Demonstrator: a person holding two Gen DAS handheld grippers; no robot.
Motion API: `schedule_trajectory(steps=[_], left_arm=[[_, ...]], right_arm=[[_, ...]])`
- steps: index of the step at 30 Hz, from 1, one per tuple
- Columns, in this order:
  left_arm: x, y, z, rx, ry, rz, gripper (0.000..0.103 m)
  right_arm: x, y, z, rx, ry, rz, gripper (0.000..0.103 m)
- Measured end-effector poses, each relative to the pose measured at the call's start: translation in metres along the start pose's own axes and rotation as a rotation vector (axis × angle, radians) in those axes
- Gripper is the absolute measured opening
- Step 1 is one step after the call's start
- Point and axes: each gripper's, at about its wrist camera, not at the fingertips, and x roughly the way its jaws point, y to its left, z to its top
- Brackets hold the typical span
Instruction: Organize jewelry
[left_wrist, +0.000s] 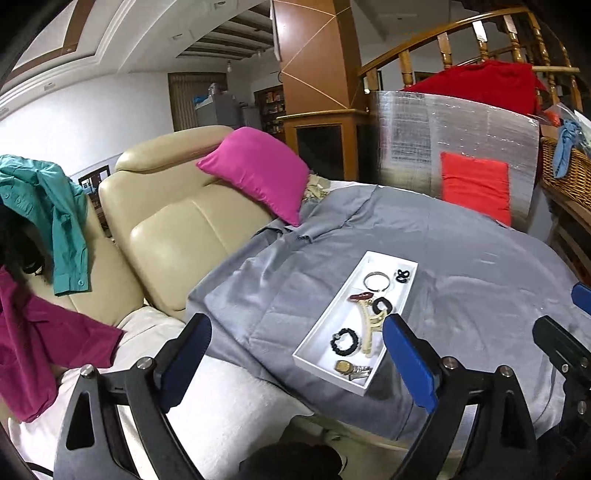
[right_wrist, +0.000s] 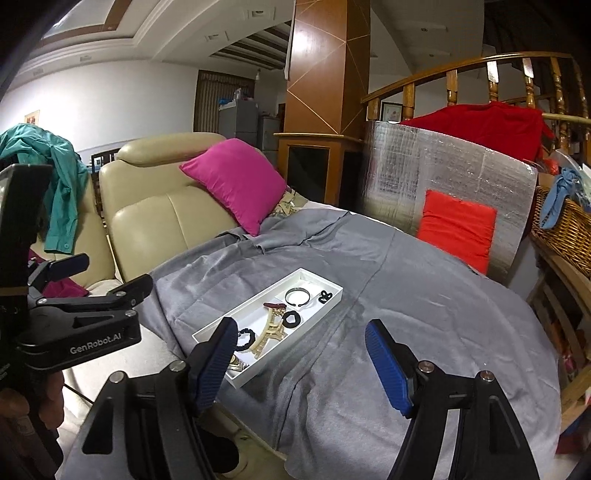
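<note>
**Both grippers stand empty over a filled jewelry tray**

I hold my left gripper (left_wrist: 297, 354) and right gripper (right_wrist: 301, 363) above the near edge of the table draped in grey cloth (left_wrist: 480, 302). Both sets of blue-padded jaws are spread wide with nothing between them. The long white rectangular tray (left_wrist: 325, 321) lies on the cloth towards the table's near-left edge, running diagonally away from me. In it sit a gold-faced wristwatch (left_wrist: 351, 369) at the near end, a black beaded bracelet (left_wrist: 345, 341), a cream plastic claw clip (left_wrist: 371, 328), a dark red hair clip (left_wrist: 364, 296), a black oval ring piece (left_wrist: 382, 306), a thin silver bangle (left_wrist: 376, 282) and a small black hair tie (left_wrist: 403, 275) at the far end.

My judgement: the pieces lie close together, some touching, so a wide jaw could snag a neighbour. The light tray may also skid on the loose cloth towards the table's edge if nudged.
</note>
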Motion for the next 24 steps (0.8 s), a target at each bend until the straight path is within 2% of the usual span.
schedule_trajectory(steps=[24], left_arm=[[0.013,0.016,-0.020,0.024,0.049,0.054,0.094]], right_arm=[[0.007,0.017,-0.013,0.012,0.041,-0.002,0.075]])
